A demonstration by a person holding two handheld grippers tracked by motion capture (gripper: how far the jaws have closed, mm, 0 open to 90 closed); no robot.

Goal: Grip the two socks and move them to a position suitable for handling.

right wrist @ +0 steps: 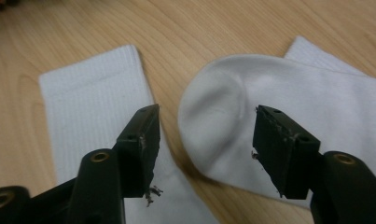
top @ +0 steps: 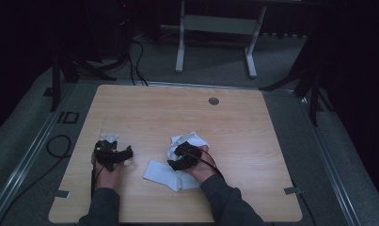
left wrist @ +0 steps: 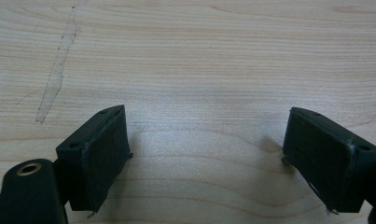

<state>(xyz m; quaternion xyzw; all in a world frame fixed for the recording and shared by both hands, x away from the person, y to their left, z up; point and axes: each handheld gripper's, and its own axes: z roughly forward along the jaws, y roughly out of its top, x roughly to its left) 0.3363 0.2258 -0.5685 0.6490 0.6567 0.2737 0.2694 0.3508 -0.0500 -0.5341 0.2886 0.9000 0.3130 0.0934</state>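
White sock fabric lies on the wooden table [top: 177, 113] in front of the person. A flat ribbed cuff [right wrist: 92, 107] lies to the left and a rounded toe end [right wrist: 213, 107] to the right; I cannot tell whether they are one sock or two. The flat part [top: 161, 174] and a bunched part [top: 193, 140] lie around my right gripper [top: 180, 156]. The right gripper [right wrist: 206, 116] hovers open over the toe end, its pads clear of the cloth. My left gripper [top: 113, 151] rests at the left, open [left wrist: 206, 114] over bare wood with nothing between its jaws.
A pale streak of tape residue [left wrist: 55, 74] marks the wood ahead of the left gripper. A round grey grommet [top: 214, 100] sits near the table's far edge. Beyond the table stand a white desk frame [top: 215, 28], dark stands and floor cables [top: 60, 146].
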